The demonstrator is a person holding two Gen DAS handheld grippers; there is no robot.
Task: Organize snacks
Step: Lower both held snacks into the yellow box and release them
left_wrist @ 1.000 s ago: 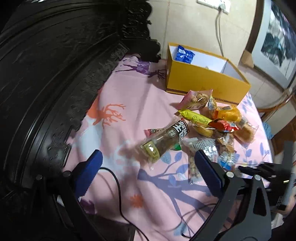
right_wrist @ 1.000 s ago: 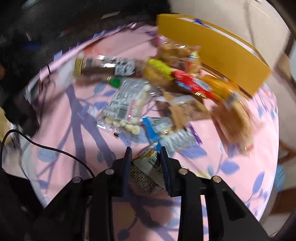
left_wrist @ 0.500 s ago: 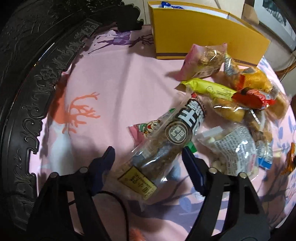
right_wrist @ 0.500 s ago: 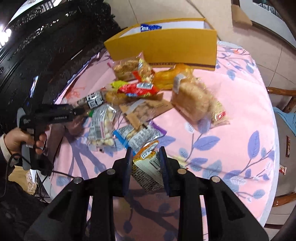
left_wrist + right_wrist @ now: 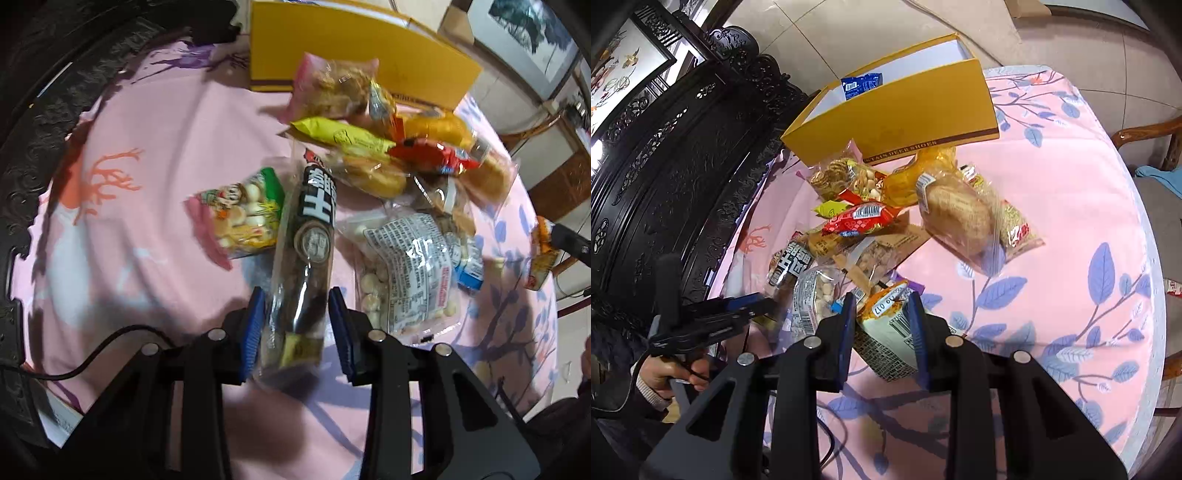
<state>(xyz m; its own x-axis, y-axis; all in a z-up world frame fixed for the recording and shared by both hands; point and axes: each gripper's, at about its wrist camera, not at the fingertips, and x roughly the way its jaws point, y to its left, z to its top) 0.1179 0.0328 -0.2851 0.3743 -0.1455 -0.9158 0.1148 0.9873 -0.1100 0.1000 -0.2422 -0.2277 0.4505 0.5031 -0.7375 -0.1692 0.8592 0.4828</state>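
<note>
The left claw (image 5: 296, 328), whose jaws have just been closing, seems clenched on the lower end of the long dark packet (image 5: 307, 254) over the tabletop (image 5: 155, 140), a light, soft, slippery wrapper, while the right claw (image 5: 882, 325) grasps an orange packet (image 5: 886, 314).

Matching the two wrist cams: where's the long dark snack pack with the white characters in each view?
Left wrist: long dark snack pack at centre, its near end between the left gripper pads.
Right wrist: pack left of centre, half under other bags.
Shared landmark: yellow cardboard box behind the pile.
</note>
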